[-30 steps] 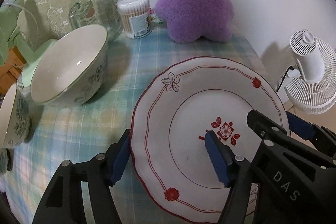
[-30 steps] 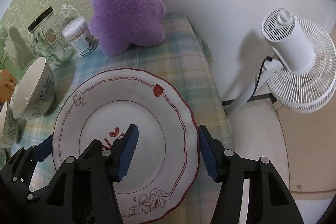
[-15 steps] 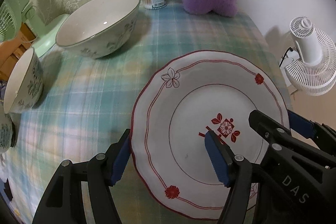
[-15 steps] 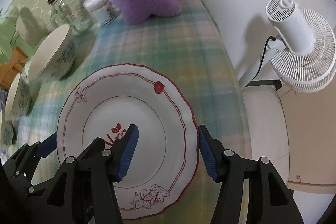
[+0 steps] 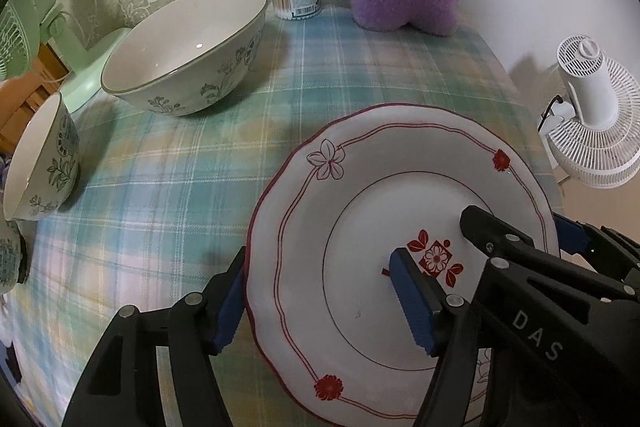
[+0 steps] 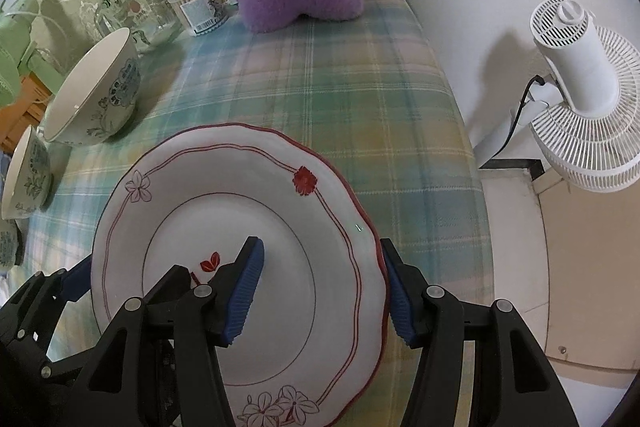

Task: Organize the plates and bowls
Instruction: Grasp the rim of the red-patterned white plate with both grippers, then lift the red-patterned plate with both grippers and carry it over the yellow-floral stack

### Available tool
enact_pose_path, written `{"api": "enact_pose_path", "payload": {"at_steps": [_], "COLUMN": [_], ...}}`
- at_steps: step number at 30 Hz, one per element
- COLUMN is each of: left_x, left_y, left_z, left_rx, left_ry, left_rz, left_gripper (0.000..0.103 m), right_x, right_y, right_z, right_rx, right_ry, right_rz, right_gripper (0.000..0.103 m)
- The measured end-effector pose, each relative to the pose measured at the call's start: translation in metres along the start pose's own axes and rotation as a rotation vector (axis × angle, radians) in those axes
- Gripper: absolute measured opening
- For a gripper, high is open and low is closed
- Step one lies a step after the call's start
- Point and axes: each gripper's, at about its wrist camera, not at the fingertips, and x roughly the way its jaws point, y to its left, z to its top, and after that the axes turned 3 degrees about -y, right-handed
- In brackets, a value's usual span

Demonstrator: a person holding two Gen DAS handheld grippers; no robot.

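Carried nearer the large bowl point(image 5: 188, 47), plate point(image 5: 360, 187) overhangs tablecloth point(image 6: 340, 87) edge.

The light around me is soft and rather dim, with a greenish cast, and it puts only small glints on the big bowl point(image 5: 180, 47) and the plate point(image 6: 356, 227). Soft shadows fall leftward behind the white fan point(image 6: 580, 87) onto the wall. Both my views bulge, with black corners, and the cloth's near left edge smears.
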Motion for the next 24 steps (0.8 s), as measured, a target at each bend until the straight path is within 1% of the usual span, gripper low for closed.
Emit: {"api": "enact_pose_path", "payload": {"at_steps": [3,9,13,17,21,24], "left_x": [-0.003,-0.022,-0.045,-0.068,-0.087,-0.098], "left_y": [0.0,0.002,0.007,0.012,0.014,0.016], "left_z": [0.0,-0.002,-0.006,-0.013,-0.023,-0.034], "left_rx": [-0.005,-0.007,-0.014,-0.017,0.003,0.015], "left_ry": [0.011,-0.016,-0.043,-0.057,-0.081,-0.075], "left_rz": [-0.001,-0.008,-0.012,-0.038,-0.063,-0.095], "left_gripper": [0.07,0.069,0.068,0.068,0.068,0.069], "right_x": [-0.001,-0.016,-0.036,-0.061,-0.086,-0.105], "right_y": [0.0,0.005,0.008,0.016,0.019,0.021], "right_z": [-0.001,-0.002,-0.004,-0.009,-0.019,-0.033], "right_rx": [0.01,0.011,0.011,0.002,0.017,0.027], "right_ry": [0.001,-0.003,-0.029,-0.048,-0.064,-0.076], "right_rz": [-0.017,-0.026,-0.025,-0.04,-0.061,-0.09], "right_gripper": [0.059,0.059,0.059,0.059,0.059,0.059]}}
